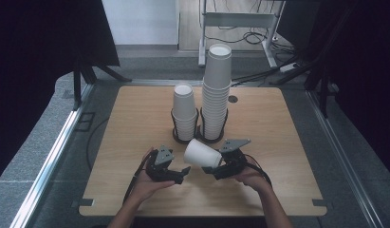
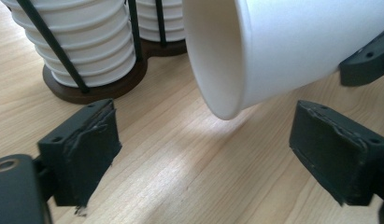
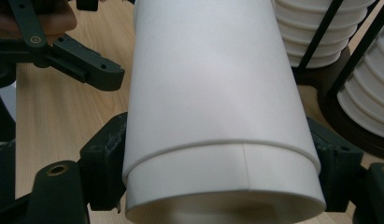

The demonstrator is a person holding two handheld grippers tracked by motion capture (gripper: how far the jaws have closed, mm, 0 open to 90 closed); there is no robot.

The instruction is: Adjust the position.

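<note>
High view: paper cup [image 1: 202, 153] lies sideways, mouth pointing left.

The white paper cup [image 1: 202, 153] was lying almost on its side above the worktop [image 1: 135, 118], with its open mouth pointing to the left and slightly down. In the right gripper view it looked like two cups nested, one rim showing behind the other. It was just in front of the two cup stacks [image 1: 202, 102].
</note>
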